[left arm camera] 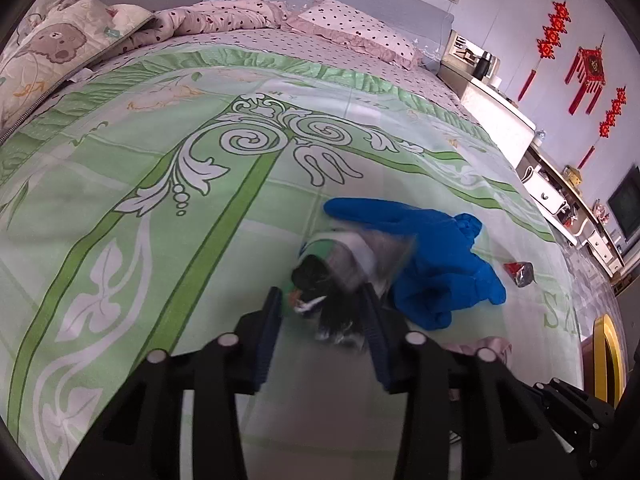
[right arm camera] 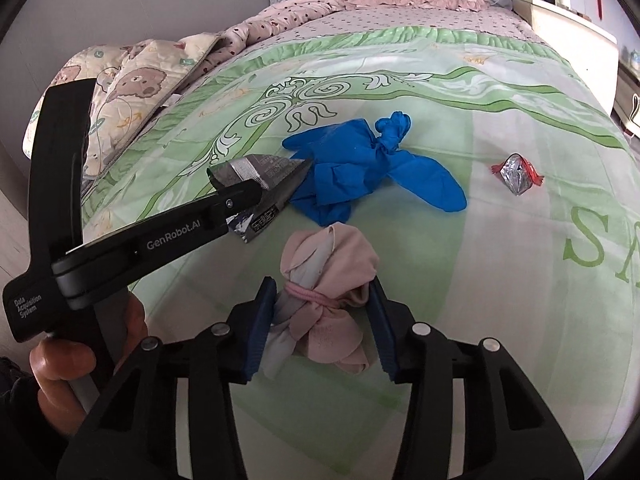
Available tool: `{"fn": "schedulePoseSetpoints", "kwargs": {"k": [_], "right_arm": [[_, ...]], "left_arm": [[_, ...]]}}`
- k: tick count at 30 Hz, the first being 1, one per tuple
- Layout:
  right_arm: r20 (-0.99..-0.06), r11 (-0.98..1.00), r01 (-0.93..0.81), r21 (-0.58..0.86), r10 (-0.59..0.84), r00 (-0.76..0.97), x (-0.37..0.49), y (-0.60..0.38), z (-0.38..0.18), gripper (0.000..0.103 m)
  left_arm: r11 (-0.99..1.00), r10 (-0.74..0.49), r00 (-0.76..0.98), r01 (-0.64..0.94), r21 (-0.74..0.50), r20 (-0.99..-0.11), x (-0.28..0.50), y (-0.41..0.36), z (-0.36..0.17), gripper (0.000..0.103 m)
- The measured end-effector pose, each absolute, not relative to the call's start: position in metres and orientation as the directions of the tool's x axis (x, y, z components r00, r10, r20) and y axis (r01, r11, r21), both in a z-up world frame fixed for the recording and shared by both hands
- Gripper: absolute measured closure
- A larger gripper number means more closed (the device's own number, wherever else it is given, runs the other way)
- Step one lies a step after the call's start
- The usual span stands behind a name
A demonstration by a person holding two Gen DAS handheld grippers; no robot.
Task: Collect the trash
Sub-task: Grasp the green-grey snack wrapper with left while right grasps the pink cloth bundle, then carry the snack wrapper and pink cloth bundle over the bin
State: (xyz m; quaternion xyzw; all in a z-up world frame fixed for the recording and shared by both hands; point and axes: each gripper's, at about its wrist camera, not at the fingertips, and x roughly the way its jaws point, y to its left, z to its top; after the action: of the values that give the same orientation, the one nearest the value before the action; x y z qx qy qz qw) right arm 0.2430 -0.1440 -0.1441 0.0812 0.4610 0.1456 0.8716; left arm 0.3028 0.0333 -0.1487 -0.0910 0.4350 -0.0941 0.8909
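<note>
Wrapper (right arm camera: 262, 184) clamped in my left gripper (right arm camera: 256, 196), long axis pointing toward the blue glove (right arm camera: 360, 168).
My right gripper (right arm camera: 324, 320) stands open around the pink sock bundle (right arm camera: 328, 292).

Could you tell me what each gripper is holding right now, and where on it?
The left gripper pinches the foil wrapper near its middle; the right gripper straddles the pink cloth bundle, gripping nothing.

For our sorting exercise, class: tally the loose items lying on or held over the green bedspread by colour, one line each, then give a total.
Blue: 1, glove
Pink: 1, cloth bundle
Silver-grey: 1, wrapper in the left gripper
Red and silver: 1, small wrapper
Total: 4
</note>
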Motion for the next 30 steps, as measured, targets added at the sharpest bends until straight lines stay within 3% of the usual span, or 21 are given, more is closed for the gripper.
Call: {"fn": "schedulePoseSetpoints", "kwargs": {"k": [1,14,30], "right_arm": [[-0.779,0.944,-0.176,0.279,0.329,0.534,0.243,-0.145,-0.144,0.064],[-0.765,0.941,-0.151,0.303,0.334,0.551,0.237,-0.161,-0.131,0.072],[-0.711,0.94,-0.161,0.3,0.333,0.62,0.193,-0.195,-0.075,0.072]], "left_arm": [[0.969,-0.238,0.602,0.091,-0.231,-0.762,0.303,0.031,-0.15,0.082],[0.962,-0.245,0.623,0.063,-0.265,-0.743,0.299,0.044,-0.142,0.093],[0.958,-0.26,0.671,0.088,-0.274,-0.694,0.262,0.052,-0.099,0.093]]}}
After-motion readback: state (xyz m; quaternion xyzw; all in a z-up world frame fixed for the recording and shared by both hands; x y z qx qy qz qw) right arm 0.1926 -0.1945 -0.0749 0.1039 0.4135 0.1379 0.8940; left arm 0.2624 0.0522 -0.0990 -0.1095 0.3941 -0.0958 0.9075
